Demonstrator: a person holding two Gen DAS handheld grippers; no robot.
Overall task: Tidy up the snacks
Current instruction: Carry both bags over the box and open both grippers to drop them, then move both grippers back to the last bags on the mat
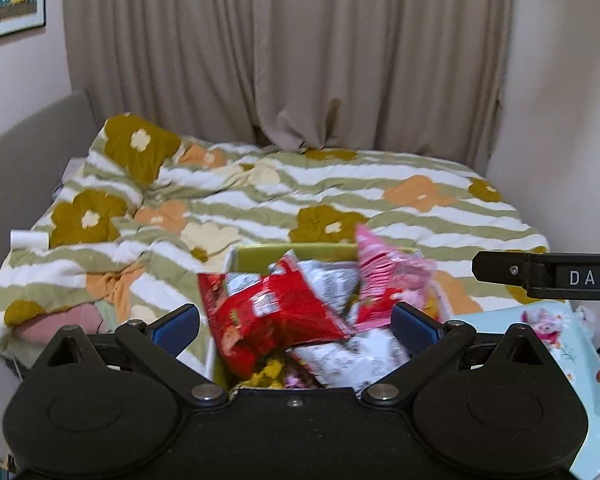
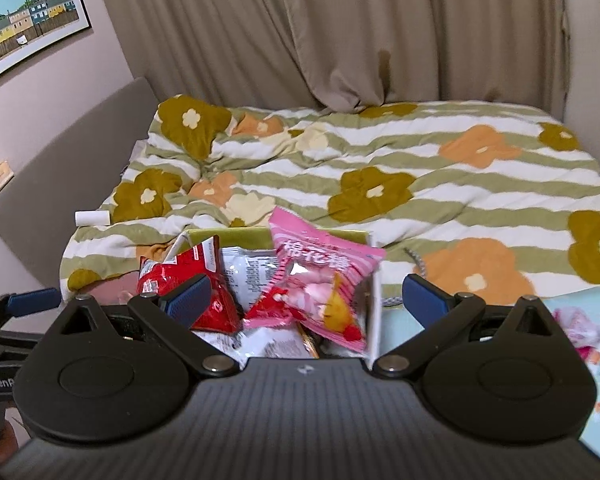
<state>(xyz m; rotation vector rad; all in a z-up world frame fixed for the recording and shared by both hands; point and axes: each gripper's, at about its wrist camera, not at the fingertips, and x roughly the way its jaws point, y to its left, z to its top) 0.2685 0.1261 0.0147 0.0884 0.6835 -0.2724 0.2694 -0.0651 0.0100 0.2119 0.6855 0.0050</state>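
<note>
A white box with a green lining [image 1: 260,252] [image 2: 374,312] stands at the near edge of the bed, crammed with snack packets. A red packet [image 1: 268,312] [image 2: 156,276], a pink marshmallow packet [image 1: 384,272] [image 2: 320,276] and silvery packets [image 1: 352,356] [image 2: 248,268] stick out of it. My left gripper [image 1: 296,326] hovers over the box with its jaws wide apart and nothing pressed between the blue pads [image 1: 176,328]. My right gripper [image 2: 308,300] is likewise open above the box, and holds nothing. Each gripper shows at the edge of the other's view.
A quilt with flowers and stripes [image 2: 420,168] covers the bed, with a grey headboard [image 2: 80,152] on the left and curtains [image 1: 300,60] behind. A white roll [image 2: 92,217] lies on the quilt. At the right, a light blue floral cloth [image 1: 556,364] bears another pink packet [image 2: 580,328].
</note>
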